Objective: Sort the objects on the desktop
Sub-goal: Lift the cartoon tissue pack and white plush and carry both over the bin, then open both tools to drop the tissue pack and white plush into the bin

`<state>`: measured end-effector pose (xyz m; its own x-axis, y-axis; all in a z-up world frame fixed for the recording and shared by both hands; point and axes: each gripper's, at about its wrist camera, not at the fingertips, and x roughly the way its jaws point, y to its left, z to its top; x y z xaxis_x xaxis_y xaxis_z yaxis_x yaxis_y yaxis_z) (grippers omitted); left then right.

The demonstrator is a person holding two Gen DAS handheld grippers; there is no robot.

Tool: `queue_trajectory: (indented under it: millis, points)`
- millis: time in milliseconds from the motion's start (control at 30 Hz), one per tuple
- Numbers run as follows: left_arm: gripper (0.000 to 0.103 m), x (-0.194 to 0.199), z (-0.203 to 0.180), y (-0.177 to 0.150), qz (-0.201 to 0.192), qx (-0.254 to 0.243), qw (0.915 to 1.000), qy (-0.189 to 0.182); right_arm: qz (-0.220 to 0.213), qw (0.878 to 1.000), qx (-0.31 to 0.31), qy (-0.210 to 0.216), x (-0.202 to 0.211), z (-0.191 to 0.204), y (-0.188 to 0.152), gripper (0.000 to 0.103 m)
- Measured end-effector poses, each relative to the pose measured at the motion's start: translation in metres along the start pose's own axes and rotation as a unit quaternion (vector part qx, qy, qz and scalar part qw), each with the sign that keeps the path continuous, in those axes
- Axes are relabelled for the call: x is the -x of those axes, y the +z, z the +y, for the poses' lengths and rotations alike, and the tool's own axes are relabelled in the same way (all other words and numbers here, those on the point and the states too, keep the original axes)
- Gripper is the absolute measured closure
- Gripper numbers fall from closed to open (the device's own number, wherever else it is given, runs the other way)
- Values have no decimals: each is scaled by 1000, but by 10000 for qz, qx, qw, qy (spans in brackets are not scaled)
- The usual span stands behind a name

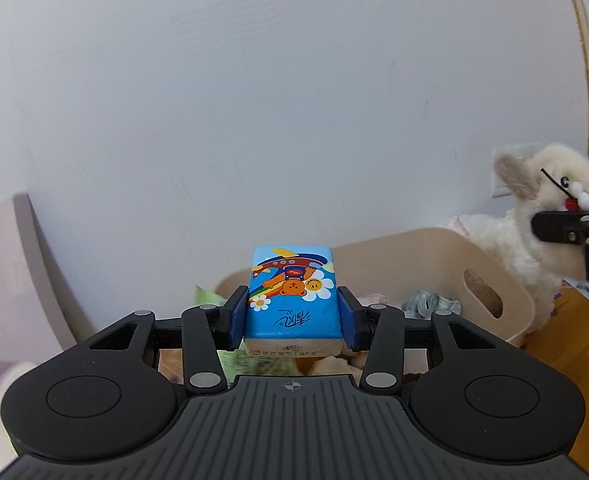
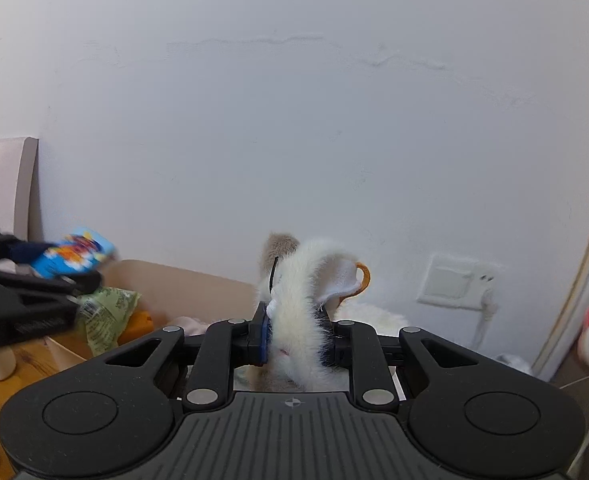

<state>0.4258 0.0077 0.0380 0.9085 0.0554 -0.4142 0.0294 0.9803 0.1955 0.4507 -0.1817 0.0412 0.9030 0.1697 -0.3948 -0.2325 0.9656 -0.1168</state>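
My left gripper [image 1: 293, 316] is shut on a blue tissue pack [image 1: 292, 292] printed with a cartoon bear, and holds it in the air above a beige bin [image 1: 446, 256]. The pack also shows in the right wrist view [image 2: 74, 258], blurred, in the left gripper [image 2: 42, 280]. My right gripper [image 2: 294, 336] is shut on a white plush toy [image 2: 306, 292] and holds it up before the wall. In the left wrist view the plush toy [image 1: 542, 200] hangs at the far right, pinched by the right gripper [image 1: 566, 232].
The beige bin [image 2: 190, 284] holds a green snack bag [image 2: 106, 312], something orange and soft items. A wooden desk top [image 1: 566, 344] lies below. A white wall stands close behind, with a socket [image 2: 454, 284]. A pale chair back [image 2: 2, 184] is at the left.
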Motion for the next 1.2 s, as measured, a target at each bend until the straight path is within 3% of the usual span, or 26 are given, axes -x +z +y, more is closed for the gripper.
queue_trajectory:
  millis: [233, 400, 533, 633, 667, 733, 900, 967, 1033, 1200]
  points:
    - [56, -44, -7, -3, 380, 337, 9987, -57, 302, 9992, 235, 81, -45, 12, -6, 84]
    - [56, -66, -17, -6, 606, 283, 9978, 36, 608, 9971, 134, 430, -76, 16, -16, 84]
    - [56, -78, -23, -13, 737, 179, 9971, 40, 743, 9954, 538, 292, -93, 31, -28, 84]
    - [56, -86, -28, -17, 861, 119, 9962, 31, 901, 9939, 502, 386, -101, 33, -35, 83]
    - [56, -88, -30, -18, 896, 116, 9959, 27, 929, 9936, 503, 405, -102, 33, -37, 81]
    - [51, -89, -32, -19, 901, 131, 9958, 3, 987, 9929, 521, 412, -103, 33, -40, 63]
    - [34, -86, -24, -18, 890, 334, 9954, -92, 931, 9936, 587, 252, -100, 32, -45, 50]
    - [31, -73, -14, -27, 829, 469, 9953, -152, 829, 9951, 491, 215, -92, 25, -46, 40]
    - [28, -69, -12, -23, 808, 627, 9945, -216, 759, 9960, 406, 224, -83, 9, -49, 37]
    - [16, -45, -12, -19, 517, 629, 9967, 22, 543, 9976, 396, 186, -54, 8, -46, 24]
